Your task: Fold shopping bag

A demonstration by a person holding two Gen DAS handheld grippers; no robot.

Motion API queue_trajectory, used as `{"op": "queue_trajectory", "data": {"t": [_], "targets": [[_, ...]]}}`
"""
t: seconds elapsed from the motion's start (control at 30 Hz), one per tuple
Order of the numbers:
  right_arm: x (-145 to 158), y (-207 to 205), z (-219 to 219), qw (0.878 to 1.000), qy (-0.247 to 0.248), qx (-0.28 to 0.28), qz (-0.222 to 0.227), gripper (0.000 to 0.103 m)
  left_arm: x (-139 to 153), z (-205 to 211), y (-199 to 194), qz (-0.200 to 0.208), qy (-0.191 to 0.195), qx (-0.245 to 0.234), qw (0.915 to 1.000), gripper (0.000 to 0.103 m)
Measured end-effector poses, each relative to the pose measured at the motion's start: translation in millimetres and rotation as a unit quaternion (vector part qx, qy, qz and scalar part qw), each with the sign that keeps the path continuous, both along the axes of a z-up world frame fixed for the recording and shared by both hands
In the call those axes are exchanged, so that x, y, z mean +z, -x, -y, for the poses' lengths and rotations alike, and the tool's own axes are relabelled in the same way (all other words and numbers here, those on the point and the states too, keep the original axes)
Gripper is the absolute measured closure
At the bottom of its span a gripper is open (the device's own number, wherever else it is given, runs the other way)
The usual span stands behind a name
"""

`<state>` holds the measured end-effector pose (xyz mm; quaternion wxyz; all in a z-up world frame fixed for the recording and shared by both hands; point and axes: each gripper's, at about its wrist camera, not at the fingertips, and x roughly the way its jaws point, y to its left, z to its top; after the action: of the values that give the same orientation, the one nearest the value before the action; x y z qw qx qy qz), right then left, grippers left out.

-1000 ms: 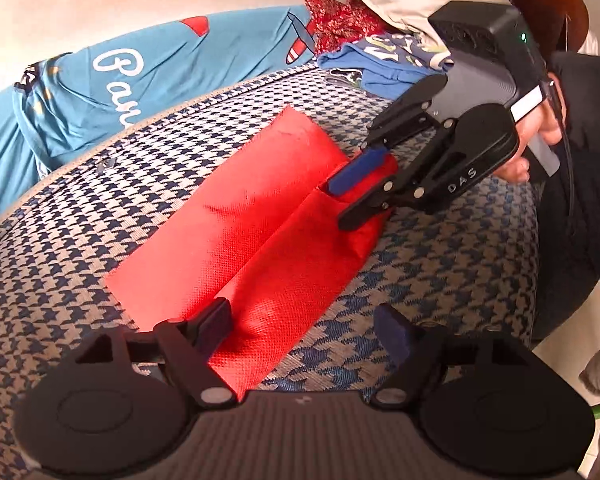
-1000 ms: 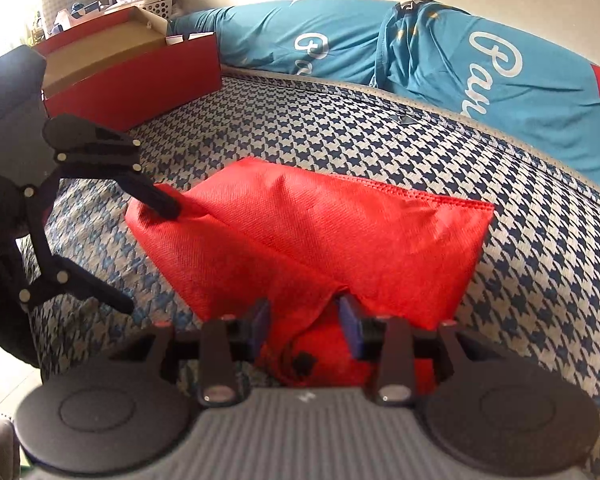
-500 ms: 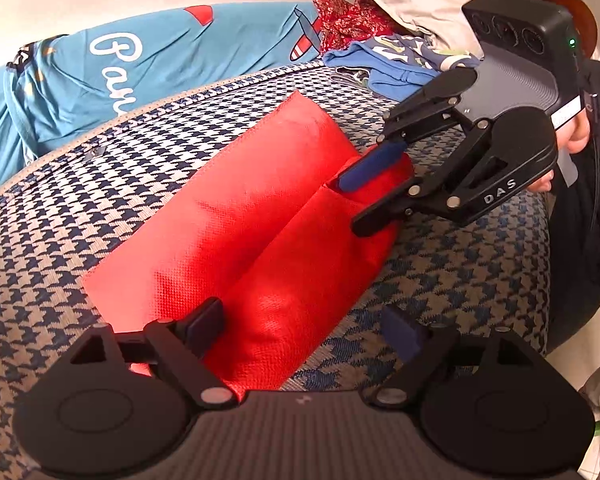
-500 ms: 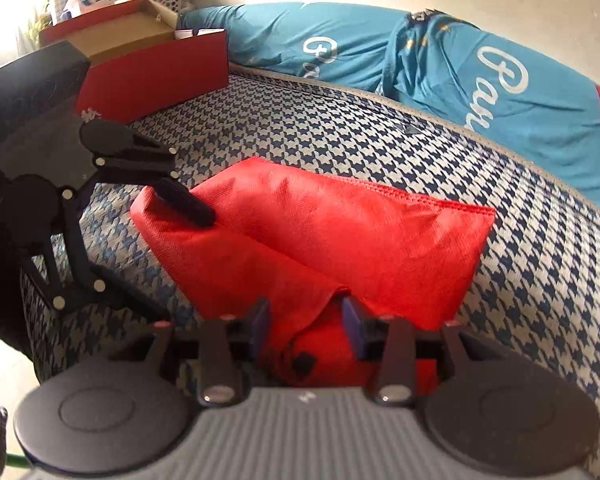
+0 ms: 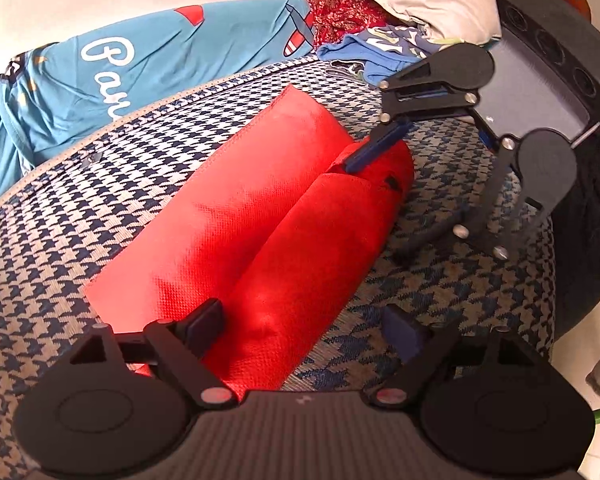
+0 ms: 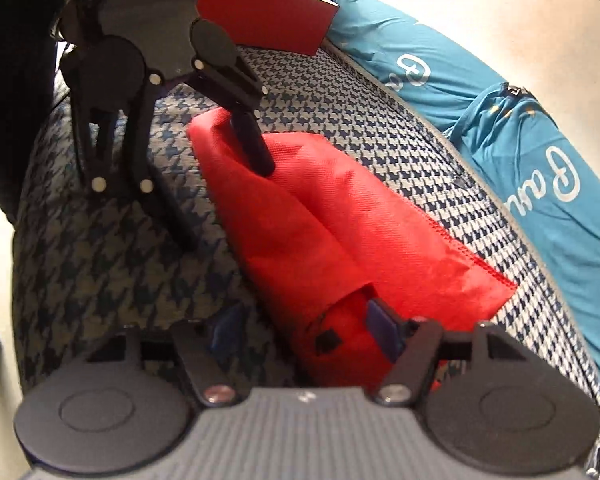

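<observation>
The red shopping bag (image 5: 260, 216) lies folded lengthwise in the middle of the frame, on the houndstooth cushion (image 5: 100, 184). The left gripper (image 5: 304, 322) is wide open around its near end and grips nothing. The right gripper (image 6: 300, 330) has just been opening; the bag's end lies between its jaws, not pinched

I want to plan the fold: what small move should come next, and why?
Probably draw the right gripper back off the red woven shopping bag. Its jaws have just been opening and no longer pinch the cloth. The bag lies folded lengthwise on the houndstooth cushion, and the left gripper stands open over the other end.
</observation>
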<state>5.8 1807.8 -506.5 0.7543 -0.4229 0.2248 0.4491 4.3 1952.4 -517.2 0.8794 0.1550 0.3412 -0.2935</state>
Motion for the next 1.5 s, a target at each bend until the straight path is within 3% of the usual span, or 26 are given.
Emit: {"op": "queue_trajectory", "data": {"t": [0.1,0.17,0.4,0.53,0.73,0.83,0.9,1.1,1.17,1.23,1.43,1.5], "targets": [[-2.6,-2.8,-4.5,1.0,0.003,-0.006,0.007,0.054,0.1,1.3,0.6,0.002,-0.006,-0.001,1.0,0.018],[0.4,-7.0,-3.5,1.0,-0.009,-0.021,-0.011,0.058,-0.1,3.7,1.8,0.006,-0.013,-0.003,0.9999,0.016],[11.0,-21.9,3.0,0.992,-0.05,-0.079,-0.087,0.064,2.0,12.6,5.8,0.022,-0.041,-0.007,0.9989,0.014],[20.6,-36.0,13.0,0.981,-0.069,-0.098,-0.155,0.066,9.5,11.5,11.0,0.015,-0.031,-0.014,0.9993,0.014],[37.0,-49.7,9.7,0.967,-0.014,-0.086,-0.242,0.066,12.9,12.0,17.6,-0.029,-0.017,-0.037,0.9988,0.014],[39.9,-59.3,9.0,0.956,-0.009,-0.105,-0.274,0.066,14.8,11.7,18.2,-0.027,-0.016,-0.038,0.9988,0.014],[41.0,-61.8,7.2,0.955,0.0,-0.104,-0.278,0.066,18.2,8.9,17.7,-0.027,-0.008,-0.029,0.9992,0.014],[43.2,-74.1,12.5,0.945,-0.008,-0.109,-0.309,0.066,20.9,13.7,34.4,0.026,-0.058,-0.038,0.9973,0.014],[43.0,-79.7,13.4,0.942,-0.012,-0.108,-0.318,0.066,21.9,12.9,34.3,0.037,-0.067,-0.037,0.9964,0.021],[42.9,-80.8,15.0,0.941,-0.014,-0.107,-0.32,0.065,23.9,11.8,33.9,0.061,-0.086,-0.028,0.994,0.058],[38.8,-85.1,14.6,0.941,-0.018,-0.102,-0.323,0.063,22.8,6.2,26.6,0.046,-0.069,-0.024,0.9963,0.061],[40.0,-83.8,13.8,0.943,-0.016,-0.1,-0.316,0.063,20.4,-0.6,17.4,0.026,-0.046,-0.014,0.9985,0.061]]}}
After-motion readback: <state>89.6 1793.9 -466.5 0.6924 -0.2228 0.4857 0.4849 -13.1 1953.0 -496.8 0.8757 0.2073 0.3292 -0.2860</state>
